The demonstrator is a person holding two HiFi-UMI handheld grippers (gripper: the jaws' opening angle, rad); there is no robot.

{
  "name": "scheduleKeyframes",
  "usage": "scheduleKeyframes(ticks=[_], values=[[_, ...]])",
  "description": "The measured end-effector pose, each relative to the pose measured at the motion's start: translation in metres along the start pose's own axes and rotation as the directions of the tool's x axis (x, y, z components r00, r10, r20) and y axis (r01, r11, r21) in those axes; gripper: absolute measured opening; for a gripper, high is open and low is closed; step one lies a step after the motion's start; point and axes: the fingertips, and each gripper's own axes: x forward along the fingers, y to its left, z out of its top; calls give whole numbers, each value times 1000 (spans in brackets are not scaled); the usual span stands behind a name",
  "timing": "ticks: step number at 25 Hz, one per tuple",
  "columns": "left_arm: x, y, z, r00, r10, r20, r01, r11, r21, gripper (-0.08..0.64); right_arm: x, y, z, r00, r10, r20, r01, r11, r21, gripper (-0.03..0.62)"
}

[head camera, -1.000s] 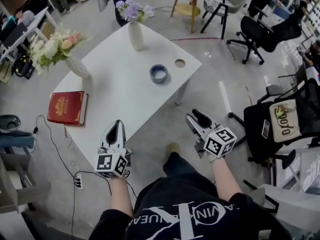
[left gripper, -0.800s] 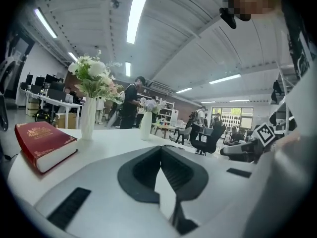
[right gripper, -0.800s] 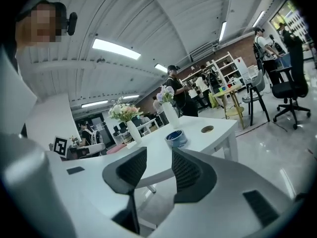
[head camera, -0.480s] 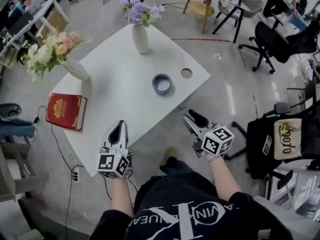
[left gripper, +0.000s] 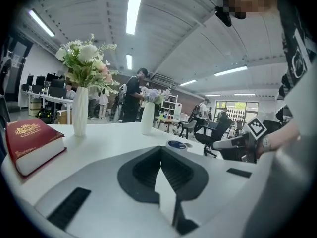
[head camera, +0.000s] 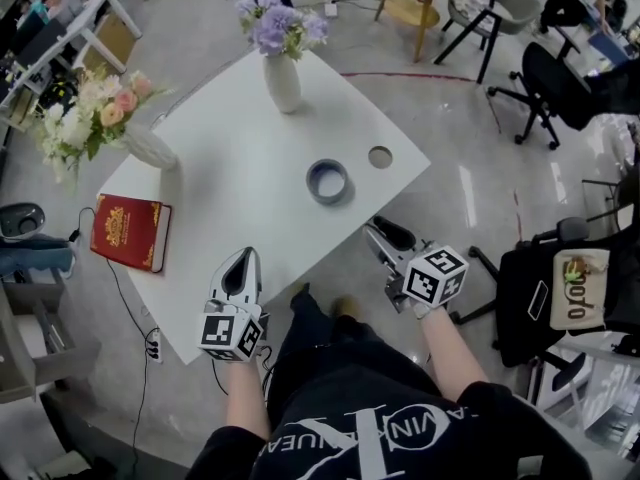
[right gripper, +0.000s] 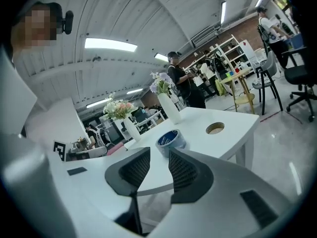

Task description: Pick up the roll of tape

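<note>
The roll of tape (head camera: 328,181), grey-blue with a blue inner ring, lies flat on the white table (head camera: 230,188) near its right corner. It also shows in the left gripper view (left gripper: 177,144) and in the right gripper view (right gripper: 171,140). My right gripper (head camera: 385,233) hovers just off the table's near-right edge, short of the tape. Its jaws (right gripper: 159,155) are closing, with a gap still between them and nothing in it. My left gripper (head camera: 240,258) sits over the table's near edge, well left of the tape. Its jaws (left gripper: 161,150) meet at the tips and hold nothing.
On the table stand a white vase of purple flowers (head camera: 281,76) at the back, a vase of pink and white flowers (head camera: 150,146) at the left, and a red book (head camera: 130,231). A round hole (head camera: 380,156) is beside the tape. Office chairs (head camera: 560,278) stand at the right.
Both grippers have come forward toward the table. The left one now reaches over the near edge and the right one is closer to the tape. The tape has not moved.
</note>
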Motion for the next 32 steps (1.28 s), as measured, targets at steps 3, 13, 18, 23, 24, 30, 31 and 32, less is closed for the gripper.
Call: scheduleKeyframes(ticks=[3, 13, 18, 23, 24, 30, 31, 32], values=[[20, 10, -3, 1000, -29, -9, 29, 1000, 2, -2, 17, -8, 7, 1000, -8, 5, 8, 1000, 9, 121], [109, 31, 23, 986, -164, 4, 164, 986, -11, -2, 73, -30, 39, 996, -79, -47, 78, 997, -16, 120], [129, 35, 21, 978, -204, -28, 205, 979, -2, -2, 98, -41, 36, 981, -138, -133, 137, 990, -21, 118], [139, 45, 15, 976, -211, -52, 211, 977, 0, -2, 116, -51, 33, 952, -204, -227, 185, 977, -101, 114], [140, 46, 15, 976, -212, -54, 212, 977, 1, -2, 119, -53, 32, 947, -214, -240, 193, 975, -108, 112], [146, 56, 16, 976, -212, -43, 211, 977, -26, -2, 134, -57, 28, 915, -254, -313, 212, 964, -163, 103], [146, 57, 16, 977, -211, -42, 210, 977, -30, -2, 136, -58, 27, 906, -269, -328, 216, 958, -189, 99], [146, 59, 16, 977, -210, -43, 208, 978, -32, -2, 138, -60, 26, 897, -281, -342, 218, 953, -212, 95]])
